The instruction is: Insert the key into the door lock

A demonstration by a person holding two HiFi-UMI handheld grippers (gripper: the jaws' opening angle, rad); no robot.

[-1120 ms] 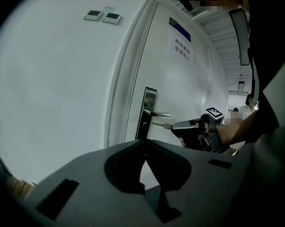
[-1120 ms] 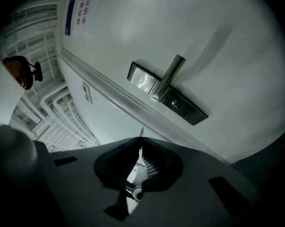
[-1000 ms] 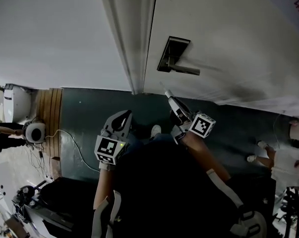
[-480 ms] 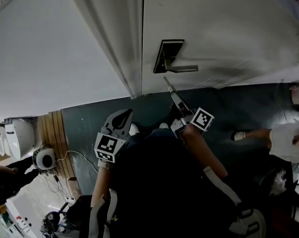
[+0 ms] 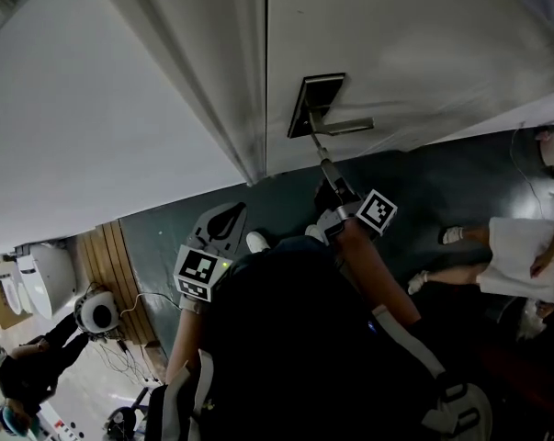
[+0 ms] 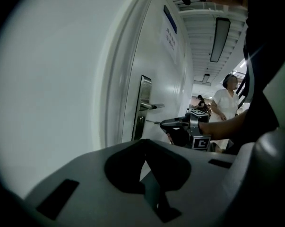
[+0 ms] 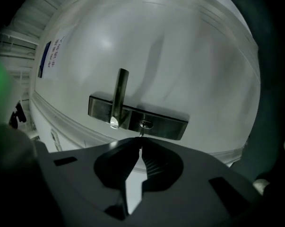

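A steel lock plate [image 5: 313,102] with a lever handle [image 5: 348,126] sits on the white door [image 5: 423,35]. My right gripper [image 5: 326,164] is shut on a thin key [image 5: 315,140] whose tip points at the plate just below the handle. In the right gripper view the key [image 7: 141,132] sticks out from the shut jaws, its tip just short of the keyhole [image 7: 145,124], beside the handle [image 7: 119,96]. My left gripper [image 5: 231,213] hangs lower left, shut and holding nothing. In the left gripper view the right gripper [image 6: 179,124] holds the key [image 6: 152,122] close to the lock plate [image 6: 143,105].
The door frame [image 5: 226,72] and a white wall [image 5: 84,99] stand left of the lock. A person in white [image 5: 526,257] is on the dark floor at right, another person [image 5: 28,367] at lower left. A blue sign [image 6: 169,20] hangs on the door.
My right gripper has risen toward the lock plate, bringing the key tip from below the door's edge up to the keyhole. The left gripper has hardly moved.
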